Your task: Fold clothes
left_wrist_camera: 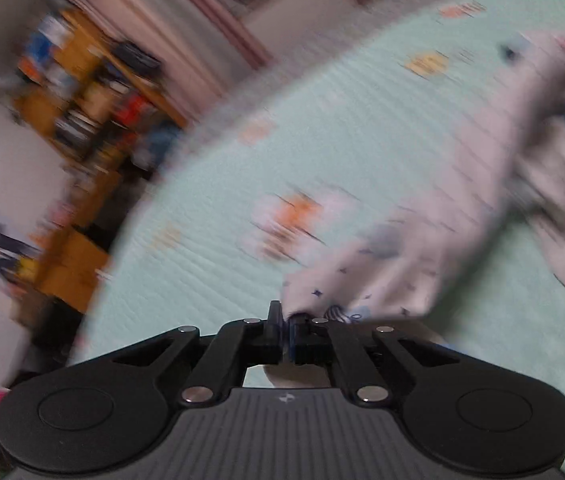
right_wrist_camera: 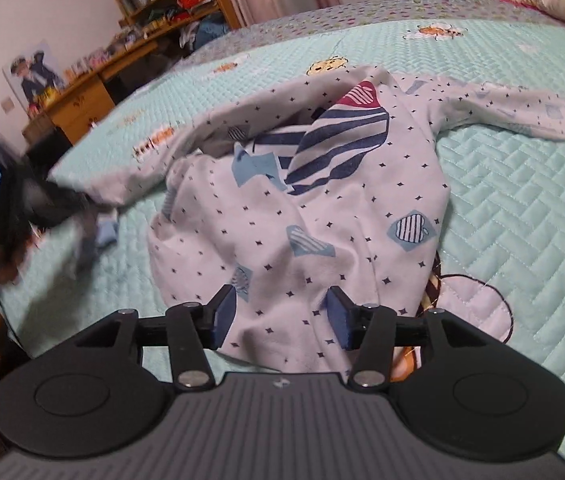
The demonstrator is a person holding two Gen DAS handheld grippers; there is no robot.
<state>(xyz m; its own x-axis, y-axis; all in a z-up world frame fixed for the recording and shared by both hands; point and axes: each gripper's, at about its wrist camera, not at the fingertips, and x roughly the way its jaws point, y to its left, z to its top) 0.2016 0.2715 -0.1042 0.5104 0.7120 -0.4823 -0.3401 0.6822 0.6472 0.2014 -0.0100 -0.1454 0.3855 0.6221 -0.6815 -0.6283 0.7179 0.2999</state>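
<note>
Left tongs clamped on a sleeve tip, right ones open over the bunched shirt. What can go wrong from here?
1. The left tongs pinch only the cuff edge of the white star-printed cotton top; a pull may slip it free.
2. The right tongs straddle a loose hump and may grab several layers.
3. Dragging could ruck the mint quilted bedspread.

Both tongs (left_wrist_camera: 284,320) (right_wrist_camera: 280,316) are black, with silver rivets, round side discs, ribbed grey bodies and blue pads (right_wrist_camera: 340,316).

Crumpled white patterned garment (right_wrist_camera: 322,216) on bed
</note>
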